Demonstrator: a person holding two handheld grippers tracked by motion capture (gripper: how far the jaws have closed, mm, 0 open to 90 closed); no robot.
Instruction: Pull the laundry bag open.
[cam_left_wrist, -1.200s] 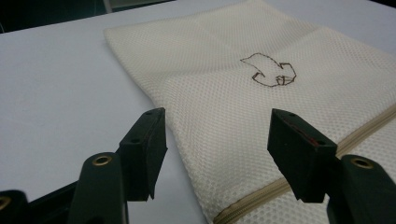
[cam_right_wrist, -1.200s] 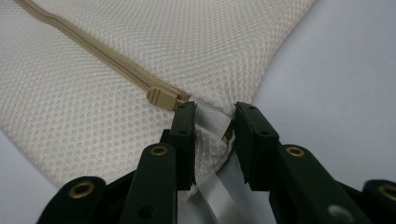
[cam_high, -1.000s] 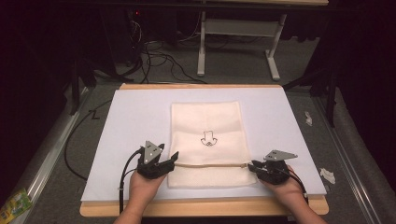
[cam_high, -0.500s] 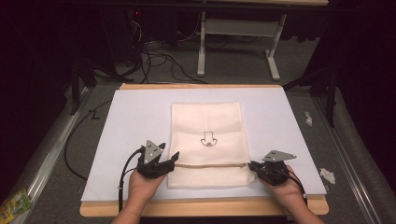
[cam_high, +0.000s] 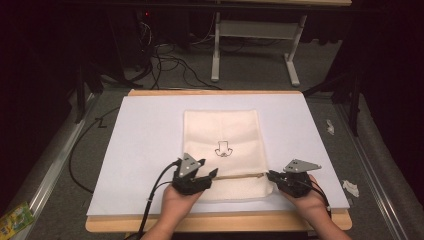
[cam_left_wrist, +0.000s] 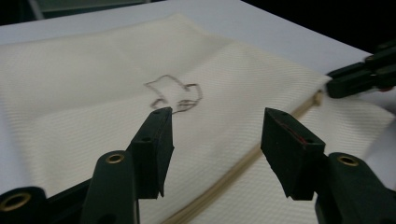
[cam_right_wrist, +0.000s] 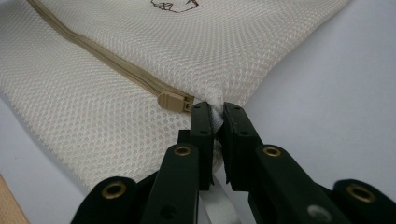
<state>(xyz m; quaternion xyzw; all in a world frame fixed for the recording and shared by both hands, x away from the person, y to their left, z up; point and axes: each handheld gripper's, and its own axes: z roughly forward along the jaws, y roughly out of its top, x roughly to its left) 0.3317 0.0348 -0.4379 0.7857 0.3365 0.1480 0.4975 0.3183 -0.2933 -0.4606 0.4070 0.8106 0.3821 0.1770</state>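
Note:
A cream mesh bag (cam_high: 222, 135) with a small dark drawing (cam_high: 223, 149) lies flat on the white sheet. A tan zipper (cam_high: 240, 176) runs across its near end. My left gripper (cam_high: 211, 177) hovers over the bag's near left part, just above the zipper. Its jaws (cam_left_wrist: 217, 121) are open and have just been closing, with bare cloth below them and nothing pinched. My right gripper (cam_high: 270, 175) is shut on the bag's right edge (cam_right_wrist: 215, 112), right beside the zipper pull (cam_right_wrist: 173, 101). It also appears in the left gripper view as the black right gripper (cam_left_wrist: 355, 79).
The white sheet (cam_high: 150, 140) covers a wooden table whose front edge (cam_high: 225, 222) is near the hands. White scraps (cam_high: 350, 187) lie to the right of the table and a green packet (cam_high: 15, 220) at lower left. Cables and a desk frame (cam_high: 250, 50) are beyond.
My left gripper has slid to the right, from the bag's left edge to over the bag near the zipper. The right hand has stayed at the bag's right edge.

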